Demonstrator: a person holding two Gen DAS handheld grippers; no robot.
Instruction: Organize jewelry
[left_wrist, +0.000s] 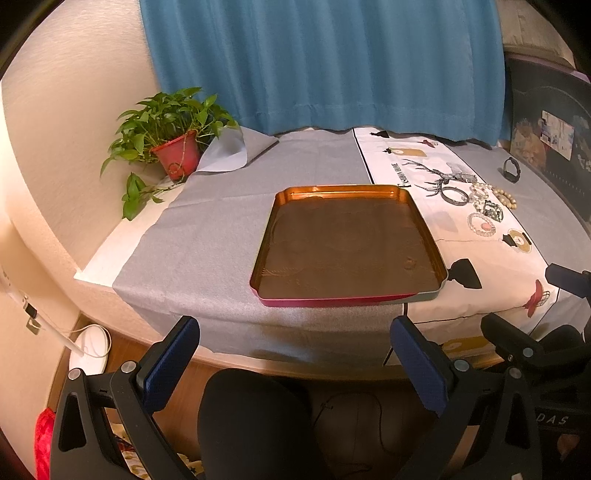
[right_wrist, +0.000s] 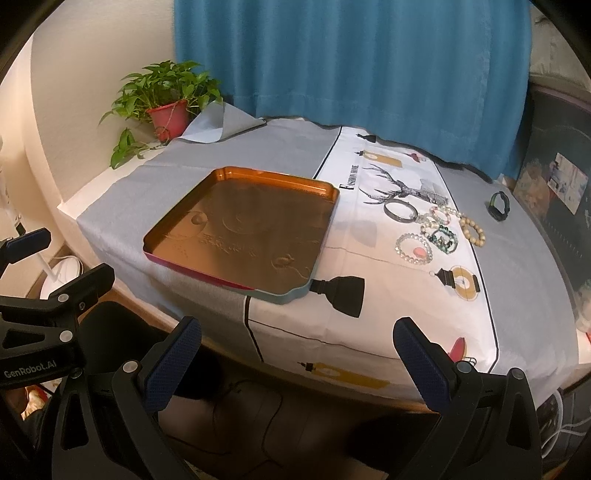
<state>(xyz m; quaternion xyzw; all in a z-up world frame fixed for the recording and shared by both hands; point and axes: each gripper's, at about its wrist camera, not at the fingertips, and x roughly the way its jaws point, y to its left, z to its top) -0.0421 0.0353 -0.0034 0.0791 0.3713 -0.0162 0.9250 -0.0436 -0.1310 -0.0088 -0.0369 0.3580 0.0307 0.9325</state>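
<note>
From the left wrist camera, the left gripper (left_wrist: 295, 354) is hanging in front of the table's near edge with its fingers spread wide and nothing between them. The tray (left_wrist: 428, 236) is sitting straight ahead of it near the table's front edge, and it is showing nothing inside. The jewelry is lying off to the right of the tray, on the white printed cloth (left_wrist: 491, 273): a dark bangle (left_wrist: 455, 195), a clear bead bracelet (left_wrist: 482, 223), a tan bead bracelet (left_wrist: 506, 197) and a few more bunched together, too small to tell apart. A black band (left_wrist: 512, 170) is lying alone further toward the table's right back corner. A potted plant (left_wrist: 173, 140) is standing at the left back corner.

From the right wrist camera, the right gripper (right_wrist: 297, 354) is likewise held spread and is carrying nothing, just short of the front edge. The tray (right_wrist: 325, 229) is lying ahead and to its left; the bangle (right_wrist: 400, 211), clear bead bracelet (right_wrist: 413, 249) and tan bead bracelet (right_wrist: 471, 229) are lying ahead and slightly right, between the tray and the black band (right_wrist: 499, 206).

The cluster is lying on the right hand's side, so that gripper is looking like the nearer one for a first pick, carrying leftward into the tray.
</note>
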